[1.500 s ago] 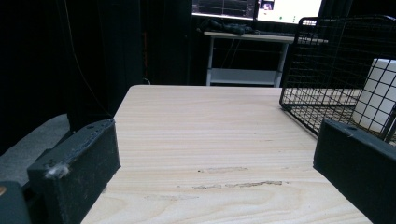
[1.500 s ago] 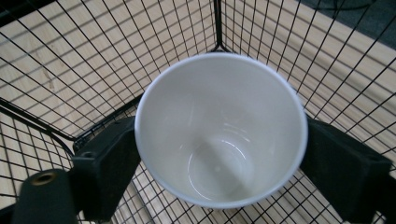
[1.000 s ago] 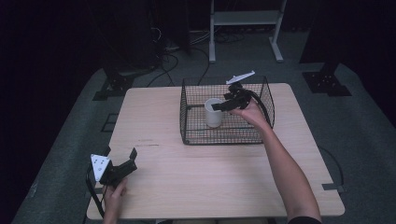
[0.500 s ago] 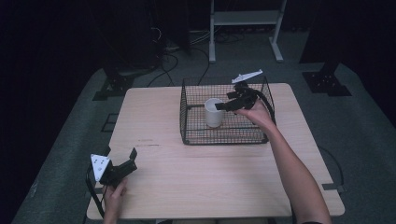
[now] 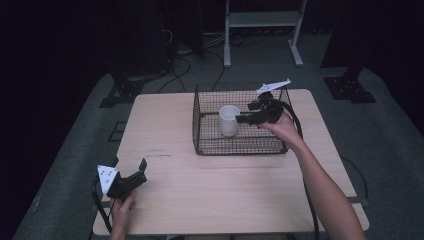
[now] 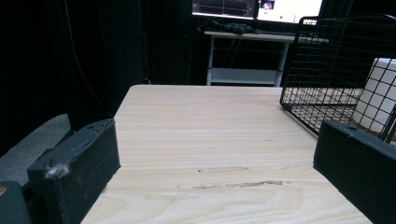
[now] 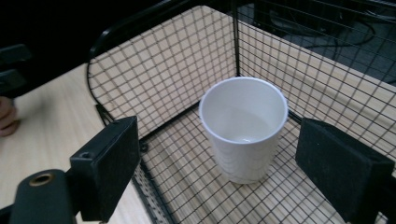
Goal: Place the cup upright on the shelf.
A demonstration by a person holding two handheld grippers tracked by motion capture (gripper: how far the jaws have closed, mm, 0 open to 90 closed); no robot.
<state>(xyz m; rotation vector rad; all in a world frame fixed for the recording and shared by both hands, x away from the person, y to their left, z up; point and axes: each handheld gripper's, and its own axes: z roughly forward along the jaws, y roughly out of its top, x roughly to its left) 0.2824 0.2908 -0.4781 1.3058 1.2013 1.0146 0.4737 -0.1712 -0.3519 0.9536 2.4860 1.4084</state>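
A white cup (image 7: 243, 130) stands upright, empty, inside the wire basket (image 5: 205, 120); the right claw (image 7: 233, 163) gapes wide above it, holding nothing. The left claw (image 6: 215, 163), also wide open, rests near the tabletop (image 5: 165, 125) corner.

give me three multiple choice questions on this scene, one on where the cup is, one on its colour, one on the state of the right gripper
1. Where does the cup stand?
A. inside the wire basket
B. on the bare table beside the basket
C. between the left gripper's jaws

2. What colour is the cup?
A. red
B. white
C. blue

3. How is the right gripper?
A. shut on the cup
B. shut on the basket rim
C. open, jaws apart and clear of the cup

Answers:
1. A, the right gripper view shows the cup upright on the basket's mesh floor.
2. B, its wall and inside are plainly white.
3. C, both black jaws stand wide apart, with gaps to the cup on either side.
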